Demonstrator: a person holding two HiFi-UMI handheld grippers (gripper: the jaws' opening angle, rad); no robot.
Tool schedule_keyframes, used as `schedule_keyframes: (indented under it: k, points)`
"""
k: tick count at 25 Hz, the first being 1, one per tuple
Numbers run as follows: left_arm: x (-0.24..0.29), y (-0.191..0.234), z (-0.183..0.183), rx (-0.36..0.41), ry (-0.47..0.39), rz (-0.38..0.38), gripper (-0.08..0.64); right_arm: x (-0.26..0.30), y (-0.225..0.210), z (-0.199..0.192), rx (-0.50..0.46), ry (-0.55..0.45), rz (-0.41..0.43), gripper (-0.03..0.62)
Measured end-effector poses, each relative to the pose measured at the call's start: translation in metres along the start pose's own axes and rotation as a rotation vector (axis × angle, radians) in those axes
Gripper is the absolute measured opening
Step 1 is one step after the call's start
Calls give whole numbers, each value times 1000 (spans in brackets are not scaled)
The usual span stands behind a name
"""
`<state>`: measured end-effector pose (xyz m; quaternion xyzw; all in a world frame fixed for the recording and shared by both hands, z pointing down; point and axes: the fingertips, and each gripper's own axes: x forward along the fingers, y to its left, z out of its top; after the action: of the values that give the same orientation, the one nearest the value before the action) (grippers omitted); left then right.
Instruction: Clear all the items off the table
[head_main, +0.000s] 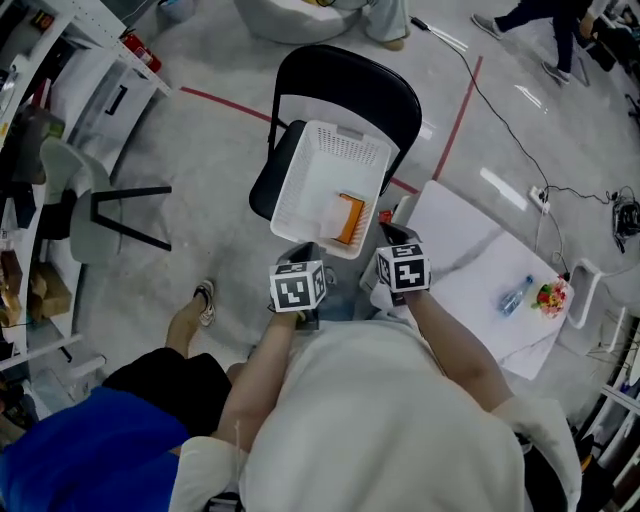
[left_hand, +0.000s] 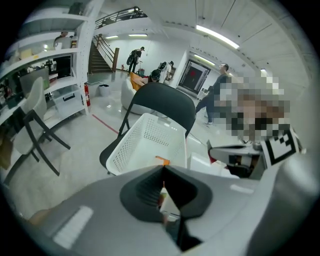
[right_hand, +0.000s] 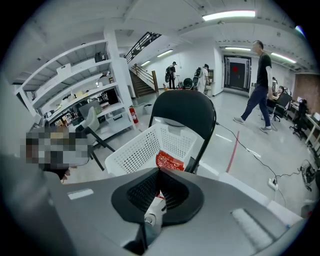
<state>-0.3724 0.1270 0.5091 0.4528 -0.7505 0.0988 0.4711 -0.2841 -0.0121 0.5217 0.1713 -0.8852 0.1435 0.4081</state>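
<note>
Clamped flat between the shut fingers (right_hand: 141, 192) of the right gripper (right_hand: 159, 171): a white tube (right_hand: 153, 207), capped end hanging back from the tips. Likely light, soft-walled and slick, so best held by that flat end, not the belly. Nipped likewise in the closed fingers (left_hand: 144, 192) of the left gripper (left_hand: 163, 169): a pale packet (left_hand: 169, 204), seemingly thin and limp, hard to identify. Just beyond both sets of fingertips, a white basket (head_main: 300, 170) on a black chair (head_main: 350, 85), orange packet (head_main: 349, 218) inside. Well right of the right fingers, on the table (head_main: 455, 235), a water bottle (head_main: 514, 296), probably firm enough to grip mid-body.
</note>
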Motion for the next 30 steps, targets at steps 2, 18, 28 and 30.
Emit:
schedule_keyframes:
  k: [2, 18, 28, 30]
  points:
    - [-2, 10, 2, -12, 0, 7, 8, 7, 10, 8, -9, 1, 12, 5]
    - [19, 63, 18, -70, 42, 24, 8, 71, 48, 32, -25, 71, 56, 5]
    - [41, 76, 28, -92, 57, 14, 9, 103, 51, 29, -1, 127, 58, 5]
    - [45, 78, 29, -96, 59, 15, 9, 110, 50, 29, 0, 135, 59, 5]
